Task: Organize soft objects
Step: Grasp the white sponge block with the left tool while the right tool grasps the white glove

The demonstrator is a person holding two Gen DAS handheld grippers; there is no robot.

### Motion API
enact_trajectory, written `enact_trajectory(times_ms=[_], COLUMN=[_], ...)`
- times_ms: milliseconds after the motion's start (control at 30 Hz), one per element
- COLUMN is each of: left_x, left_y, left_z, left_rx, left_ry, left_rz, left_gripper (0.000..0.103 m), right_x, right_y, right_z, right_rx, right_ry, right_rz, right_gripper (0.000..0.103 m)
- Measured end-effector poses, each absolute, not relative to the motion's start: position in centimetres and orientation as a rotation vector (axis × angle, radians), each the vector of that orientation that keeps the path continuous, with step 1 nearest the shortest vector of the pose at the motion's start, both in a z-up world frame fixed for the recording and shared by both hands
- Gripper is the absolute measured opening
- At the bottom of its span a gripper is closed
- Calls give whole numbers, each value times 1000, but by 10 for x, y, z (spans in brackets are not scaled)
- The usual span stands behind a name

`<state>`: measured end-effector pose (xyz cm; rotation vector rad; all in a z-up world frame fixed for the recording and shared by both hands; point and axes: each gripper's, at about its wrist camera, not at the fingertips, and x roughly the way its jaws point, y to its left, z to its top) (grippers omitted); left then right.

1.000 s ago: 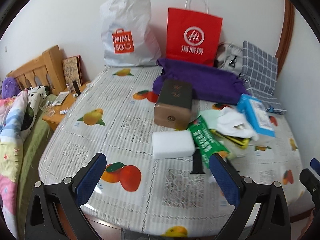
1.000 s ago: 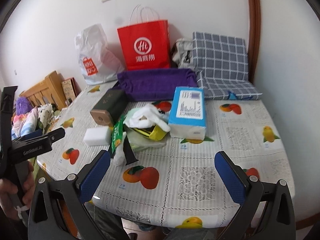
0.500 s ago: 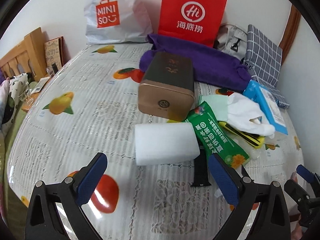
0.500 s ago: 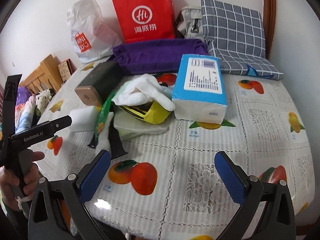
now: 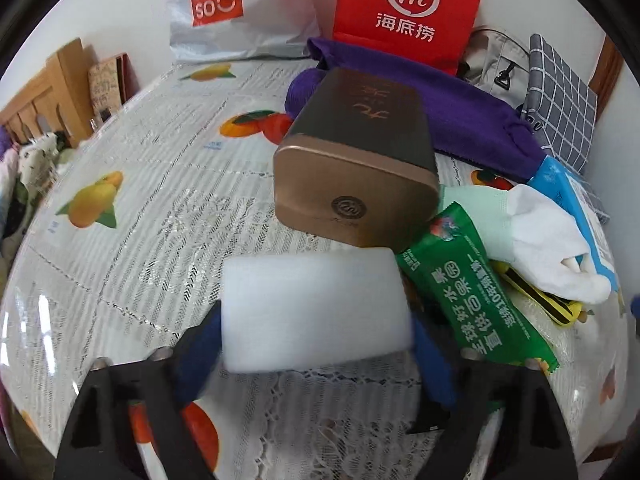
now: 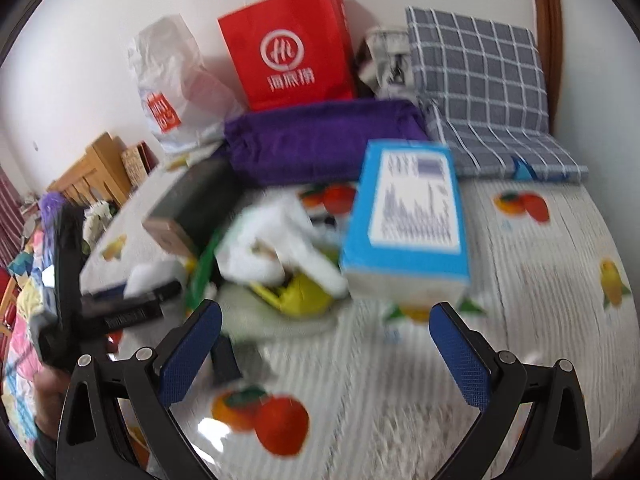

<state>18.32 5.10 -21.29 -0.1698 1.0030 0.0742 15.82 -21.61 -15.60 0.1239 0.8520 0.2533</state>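
Note:
A white sponge block (image 5: pixel 316 308) lies on the fruit-print tablecloth (image 5: pixel 152 184), just in front of a brown tin (image 5: pixel 356 168). My left gripper (image 5: pixel 316 352) straddles the sponge and its jaws are closing, one blue pad at each end; the sponge shows no squeeze. A white and mint glove (image 5: pixel 548 240), a purple towel (image 6: pixel 320 140) and a blue tissue pack (image 6: pixel 408 216) lie further right. My right gripper (image 6: pixel 324 344) hovers open over bare cloth in front of the tissue pack, with nothing between its fingers.
A green snack packet (image 5: pixel 468 292) lies against the sponge's right end, with a yellow item (image 6: pixel 300 296) under the glove. A red paper bag (image 5: pixel 408 8), a Miniso bag (image 5: pixel 232 8) and a checked cushion (image 6: pixel 476 72) line the wall. A person's hand (image 6: pixel 48 392) holds the left gripper.
My left gripper came down and forward onto the sponge, and its jaws narrowed around it. My right gripper moved forward and lower toward the tissue pack, still open.

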Motion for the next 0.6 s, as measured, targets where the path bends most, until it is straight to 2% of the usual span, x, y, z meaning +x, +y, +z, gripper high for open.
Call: enact_trajectory(times_ms=[233,333,433,467,500,567,600], left_x=[181,181,181,181,182,182,182], left_y=[74,79,81,82,81,81,81], left_z=[-213,-213,-214,-214,-214,-214,-214], left_rx=[-183,-174,-184,-181,-176,-168,-171], left_ry=[999,998,996,995,995,995,994], left_rz=[72,63,53,50,48,44,45], left_gripper=[82,82,83,83,83,83,83], right_x=[203,223,236,238,239,240,240], right_y=[-188,-170,-154,-149,-144,-138,-136], right_z=[-155,-162,-172,-176,-179,-184,-185], right_rx=[122,54,-19,-45,-70,-95,-93], right_ry=[831,859,909,920,930,946,949], right_rz=[285,264,261,266,266,258,262], right_gripper=[100,89,71,61,44,25,21])
